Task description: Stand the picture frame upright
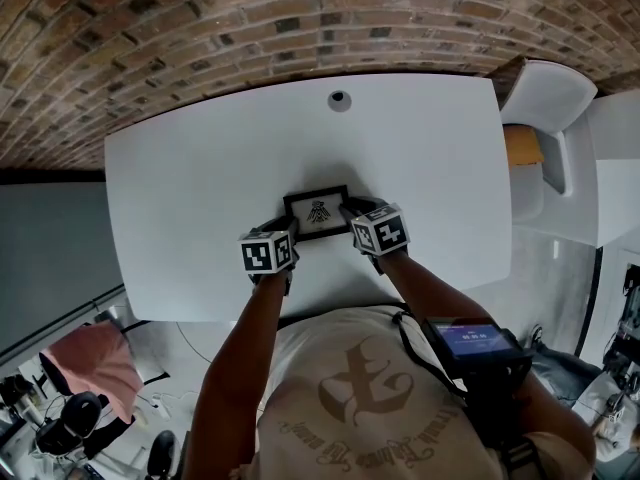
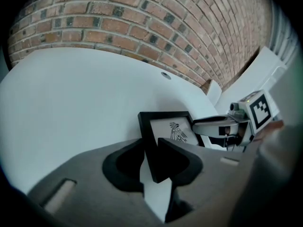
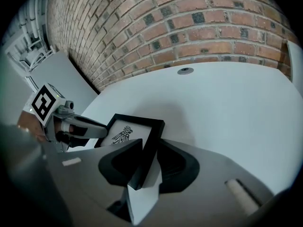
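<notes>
Left forearm (image 1: 240, 353) and right forearm (image 1: 432, 290) reached forward from the torso, converging a bit. Left gripper (image 1: 290, 233) pitched steeply down, jaws part-way apart, pads clamped on the left edge of the frame (image 1: 317, 211). Right gripper (image 1: 352, 212) had the same pitch, with its jaws clamped on the right edge. Grippers were near each other, not touching, the right slightly further forward.

A black border and a white mat bearing a black winged figure were seen on the picture frame (image 1: 317, 211). The table (image 1: 200, 188) was shown plain white. The brick wall (image 1: 200, 28) along the top was patterned red-brown with pale mortar. Grey bodies, black pads and black-and-white square markers were seen on the left gripper (image 2: 151, 143) and right gripper (image 3: 150, 143).
</notes>
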`<state>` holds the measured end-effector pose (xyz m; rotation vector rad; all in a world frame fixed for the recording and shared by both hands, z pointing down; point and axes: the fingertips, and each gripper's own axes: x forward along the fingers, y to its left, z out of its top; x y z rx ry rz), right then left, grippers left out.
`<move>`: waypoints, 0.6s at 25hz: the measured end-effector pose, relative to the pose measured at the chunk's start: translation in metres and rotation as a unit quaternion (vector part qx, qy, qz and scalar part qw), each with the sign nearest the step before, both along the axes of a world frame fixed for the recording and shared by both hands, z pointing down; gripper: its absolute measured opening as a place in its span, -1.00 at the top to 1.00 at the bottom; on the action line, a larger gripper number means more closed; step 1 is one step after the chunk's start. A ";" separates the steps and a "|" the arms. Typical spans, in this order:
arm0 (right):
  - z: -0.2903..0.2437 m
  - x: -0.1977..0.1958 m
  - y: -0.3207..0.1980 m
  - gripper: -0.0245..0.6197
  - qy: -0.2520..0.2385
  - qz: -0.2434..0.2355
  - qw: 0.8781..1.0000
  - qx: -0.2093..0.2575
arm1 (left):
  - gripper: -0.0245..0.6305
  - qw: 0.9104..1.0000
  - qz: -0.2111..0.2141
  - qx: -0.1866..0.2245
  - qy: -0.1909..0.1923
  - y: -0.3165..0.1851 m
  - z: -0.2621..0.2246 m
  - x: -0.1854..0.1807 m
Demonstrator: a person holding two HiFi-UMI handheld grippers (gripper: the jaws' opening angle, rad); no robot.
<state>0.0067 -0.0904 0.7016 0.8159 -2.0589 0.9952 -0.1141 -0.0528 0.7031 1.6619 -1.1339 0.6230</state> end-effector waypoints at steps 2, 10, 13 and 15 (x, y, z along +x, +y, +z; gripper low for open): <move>-0.001 0.000 0.001 0.60 0.001 0.002 1.000 0.003 | 0.63 1.000 -0.002 -0.001 0.003 0.000 0.000 0.000; -0.008 0.003 0.009 0.60 -0.007 -0.001 1.000 0.022 | 0.64 1.000 -0.004 0.005 0.017 0.013 -0.003 0.003; -0.011 0.003 0.010 0.61 -0.010 -0.002 0.999 0.032 | 0.64 1.000 -0.002 0.012 0.016 0.015 -0.006 0.004; -0.014 0.004 0.009 0.61 -0.014 -0.003 0.999 0.040 | 0.64 1.000 0.000 0.018 0.015 0.013 -0.009 0.005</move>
